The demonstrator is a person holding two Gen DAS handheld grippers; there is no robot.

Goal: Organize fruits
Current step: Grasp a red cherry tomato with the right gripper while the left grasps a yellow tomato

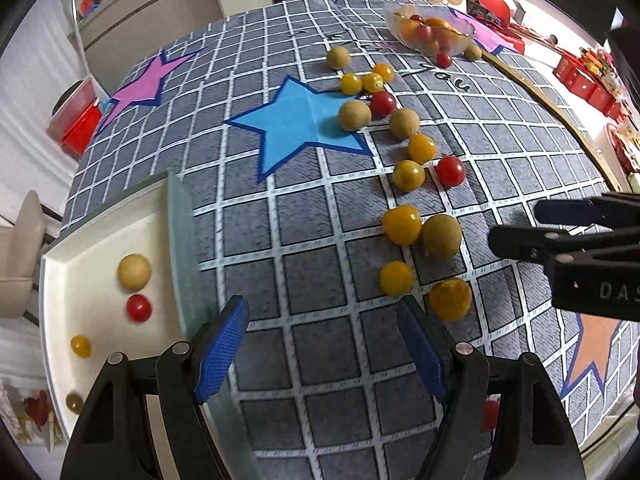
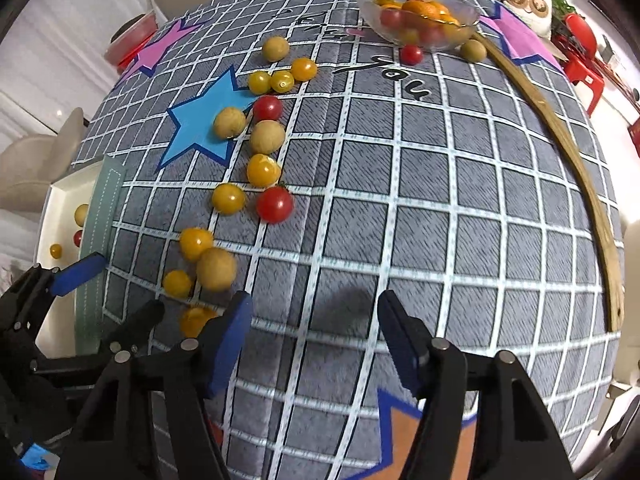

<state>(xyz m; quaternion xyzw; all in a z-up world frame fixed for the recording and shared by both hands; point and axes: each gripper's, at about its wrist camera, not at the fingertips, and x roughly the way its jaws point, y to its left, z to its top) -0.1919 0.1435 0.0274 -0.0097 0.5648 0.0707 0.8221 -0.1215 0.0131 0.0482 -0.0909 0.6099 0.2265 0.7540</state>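
Grey checked cloth [image 2: 400, 208] covers the table. Both tongs hang released above it, nothing between the pads: the left gripper [image 1: 324, 344] beside the white tray [image 1: 80, 240], the right gripper [image 2: 316, 340] near the scattered fruits [image 2: 218, 268]. A pick seems in hand; next, one fruit must be straddled, gripped and carried to the tray.

Occlusions / cut-offs
Red fruit [image 1: 490, 416] mostly hidden behind left claw [image 1: 322, 344] finger; orange star [image 2: 432, 440] cut by frame bottom, covered by right claw [image 2: 316, 340]; tray [image 2: 60, 196] partly out of frame.
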